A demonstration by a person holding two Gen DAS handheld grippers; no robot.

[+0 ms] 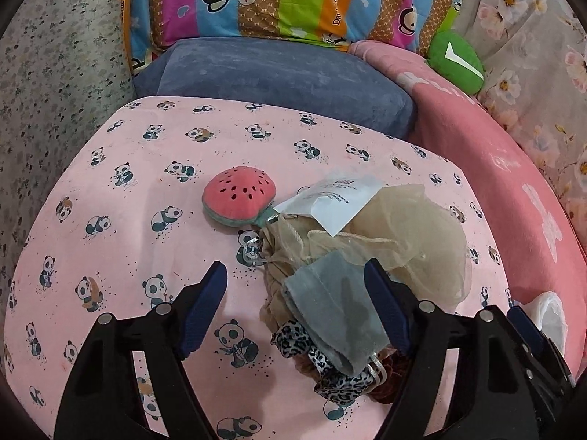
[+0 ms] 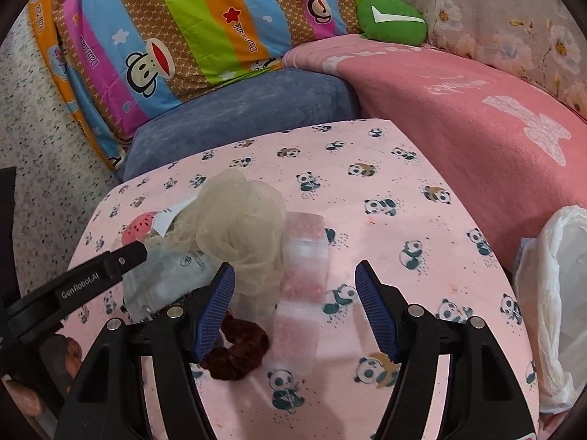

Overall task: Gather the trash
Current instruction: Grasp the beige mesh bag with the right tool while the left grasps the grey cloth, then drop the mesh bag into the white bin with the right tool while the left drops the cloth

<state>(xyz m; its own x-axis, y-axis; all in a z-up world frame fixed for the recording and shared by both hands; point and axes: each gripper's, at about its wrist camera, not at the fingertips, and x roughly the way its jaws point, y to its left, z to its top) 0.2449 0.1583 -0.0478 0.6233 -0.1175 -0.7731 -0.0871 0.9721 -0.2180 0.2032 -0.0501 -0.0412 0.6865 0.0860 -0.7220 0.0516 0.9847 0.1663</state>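
Left wrist view showed the left tool (image 1: 295, 282) released, its jaws spread wide and empty above a heap of soft items on the panda-print tabletop (image 1: 128, 168). The heap held a beige mesh pouch (image 1: 414, 238), a white paper slip (image 1: 335, 198) lying on top of it, a grey cloth piece (image 1: 334, 311) between the jaws' line, a leopard-print scrunchie (image 1: 319, 363) and a watermelon plush (image 1: 238, 196) at the far edge.

Right wrist view showed the right tool (image 2: 295, 282) likewise released and empty — poised over a clear plastic wrapper (image 2: 304, 282) lying flat just beside the mesh, with a dark red scrunchie (image 2: 238, 352) near its left jaw. A white plastic bag (image 2: 554, 293) sat at the tabletop's right edge, well apart from the heap.

Judgement: the wrapper and paper slip appeared to be the trash, none yet collected. The wrapper lay flat and thin, so the right tool should descend with jaws straddling its narrow width and press lightly into the soft cloth before closing — otherwise the film could slip out. Snagging the mesh or scrunchie was the chief risk.
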